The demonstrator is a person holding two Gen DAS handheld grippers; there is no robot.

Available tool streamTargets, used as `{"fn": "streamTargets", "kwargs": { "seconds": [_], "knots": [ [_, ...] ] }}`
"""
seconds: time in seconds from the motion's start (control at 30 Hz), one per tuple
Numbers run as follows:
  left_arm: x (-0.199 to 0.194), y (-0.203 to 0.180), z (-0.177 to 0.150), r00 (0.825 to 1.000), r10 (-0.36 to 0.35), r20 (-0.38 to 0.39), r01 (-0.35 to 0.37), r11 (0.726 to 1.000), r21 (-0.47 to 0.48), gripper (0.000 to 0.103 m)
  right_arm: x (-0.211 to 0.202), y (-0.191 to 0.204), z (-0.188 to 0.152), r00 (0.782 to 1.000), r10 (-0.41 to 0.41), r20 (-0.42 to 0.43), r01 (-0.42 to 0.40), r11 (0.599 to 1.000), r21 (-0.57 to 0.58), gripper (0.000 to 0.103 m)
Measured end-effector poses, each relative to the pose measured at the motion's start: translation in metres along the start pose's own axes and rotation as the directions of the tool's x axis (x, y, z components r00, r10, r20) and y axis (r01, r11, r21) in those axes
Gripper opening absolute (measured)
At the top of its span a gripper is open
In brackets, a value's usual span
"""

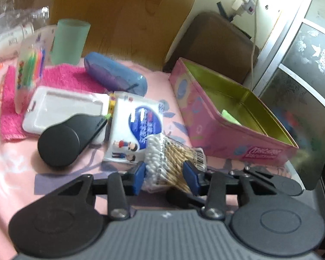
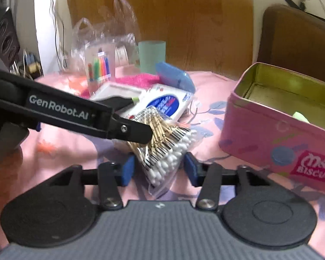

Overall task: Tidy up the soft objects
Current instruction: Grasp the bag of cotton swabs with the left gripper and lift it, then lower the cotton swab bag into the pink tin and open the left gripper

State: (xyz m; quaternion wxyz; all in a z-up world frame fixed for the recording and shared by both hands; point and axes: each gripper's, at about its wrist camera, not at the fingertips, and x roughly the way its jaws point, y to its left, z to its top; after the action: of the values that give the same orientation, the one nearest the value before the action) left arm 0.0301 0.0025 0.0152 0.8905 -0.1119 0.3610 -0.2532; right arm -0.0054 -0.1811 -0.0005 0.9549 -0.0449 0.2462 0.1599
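A clear bag of cotton swabs (image 1: 169,158) with wooden sticks is pinched between the blue pads of my left gripper (image 1: 165,177), just above the pink flowered cloth. In the right wrist view the same bag (image 2: 169,153) hangs between the blue pads of my right gripper (image 2: 159,169), which stand close to its sides with small gaps. My left gripper (image 2: 147,134) reaches in from the left and holds the bag's upper end. An open pink biscuit tin (image 2: 260,134) stands to the right with a pale green item (image 2: 301,117) inside. A white and blue tissue pack (image 1: 136,125) lies behind the bag.
On the cloth lie a pink towel (image 1: 65,75), a blue case (image 1: 114,73), a mint cup (image 1: 69,41), a pack of coloured candles (image 1: 30,69), a white case (image 1: 65,106) and a black round-headed object (image 1: 60,143). Clear plastic bags (image 2: 101,36) sit behind. A brown chair (image 1: 216,43) stands past the tin.
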Motion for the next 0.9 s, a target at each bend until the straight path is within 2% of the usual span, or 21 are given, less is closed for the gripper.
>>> {"fn": "streamTargets", "kwargs": {
  "seconds": [0.1,0.2,0.27,0.47,0.6,0.63,0.67,0.7,0.73,0.8,0.9],
  "knots": [
    [-0.015,-0.015,0.008,0.998,-0.043,0.049,0.042,0.999,0.018,0.039,-0.025,0.002,0.003,0.994,-0.036,0.106,0.039,0.999,-0.026,0.048],
    [-0.024,-0.041,0.022,0.99,-0.082,0.111,0.074,0.994,0.078,0.039,-0.043,-0.003,0.006,0.971,-0.1,0.218,0.112,0.993,-0.047,0.048],
    [-0.019,-0.062,0.031,0.988,-0.09,0.128,0.073,0.989,0.131,0.039,-0.051,-0.013,0.008,0.956,-0.141,0.256,0.154,0.988,-0.029,0.048],
    [0.015,-0.112,0.055,0.983,-0.1,0.151,0.063,0.971,0.231,0.039,-0.058,-0.058,0.018,0.929,-0.236,0.284,0.226,0.972,0.067,0.047],
    [0.049,-0.135,0.074,0.985,-0.086,0.147,0.044,0.962,0.268,0.039,-0.044,-0.086,0.028,0.918,-0.288,0.273,0.269,0.957,0.108,0.047],
    [0.057,-0.139,0.077,0.986,-0.079,0.146,0.036,0.961,0.275,0.042,-0.037,-0.093,0.031,0.916,-0.3,0.267,0.278,0.953,0.119,0.047],
    [0.069,-0.143,0.081,0.988,-0.061,0.145,0.018,0.959,0.281,0.051,-0.03,-0.099,0.034,0.914,-0.315,0.257,0.291,0.948,0.126,0.05],
    [0.079,-0.146,0.084,0.99,-0.036,0.14,-0.006,0.957,0.289,0.054,-0.021,-0.104,0.034,0.911,-0.331,0.246,0.308,0.943,0.126,0.051],
    [0.088,-0.147,0.086,0.99,-0.002,0.138,-0.039,0.956,0.292,0.054,-0.011,-0.11,0.036,0.905,-0.358,0.231,0.335,0.933,0.131,0.056],
    [0.101,-0.147,0.086,0.987,0.082,0.141,-0.12,0.95,0.288,0.054,-0.001,-0.12,0.036,0.892,-0.401,0.21,0.374,0.914,0.16,0.058],
    [0.085,-0.135,0.078,0.981,0.08,0.177,-0.125,0.957,0.262,0.057,-0.01,-0.12,0.03,0.892,-0.39,0.229,0.352,0.916,0.191,0.061]
  ]
}}
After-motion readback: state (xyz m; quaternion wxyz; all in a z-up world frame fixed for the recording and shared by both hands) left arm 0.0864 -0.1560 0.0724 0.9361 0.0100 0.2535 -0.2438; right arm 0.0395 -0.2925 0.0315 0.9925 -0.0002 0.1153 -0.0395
